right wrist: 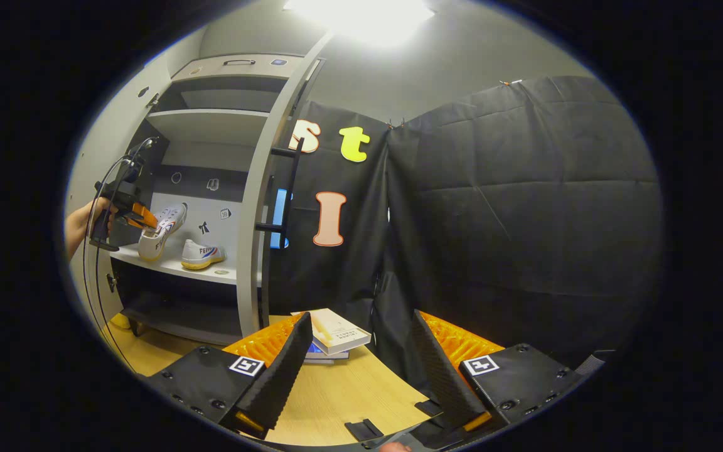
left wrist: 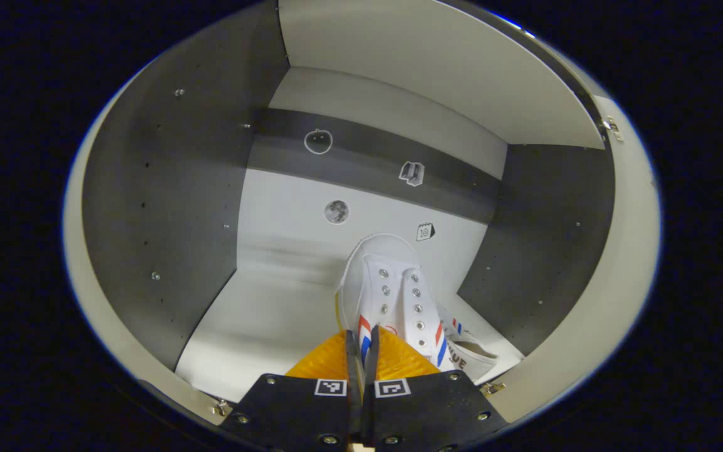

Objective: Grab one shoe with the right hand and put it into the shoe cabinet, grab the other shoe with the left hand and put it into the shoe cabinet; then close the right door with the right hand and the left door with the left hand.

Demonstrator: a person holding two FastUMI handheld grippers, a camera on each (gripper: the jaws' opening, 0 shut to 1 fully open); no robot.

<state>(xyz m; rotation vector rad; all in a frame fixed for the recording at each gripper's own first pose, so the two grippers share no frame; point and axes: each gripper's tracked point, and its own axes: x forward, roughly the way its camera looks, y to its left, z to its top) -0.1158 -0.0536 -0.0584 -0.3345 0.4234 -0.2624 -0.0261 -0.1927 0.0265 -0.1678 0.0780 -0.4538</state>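
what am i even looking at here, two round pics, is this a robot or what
No robot: a person holds a two-finger gripper in each hand, and each carries a fisheye camera looking along its fingers. The left gripper view looks into the shoe cabinet, where the left gripper is shut on a white shoe over the shelf. The right gripper view stands farther back: the right gripper is open and empty above a wooden table with books. There you see the hand placing that shoe beside the other shoe. The doors are open.

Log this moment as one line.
left claw: shut on second shoe, over shelf | right claw: open | first shoe: shelved | doors: open
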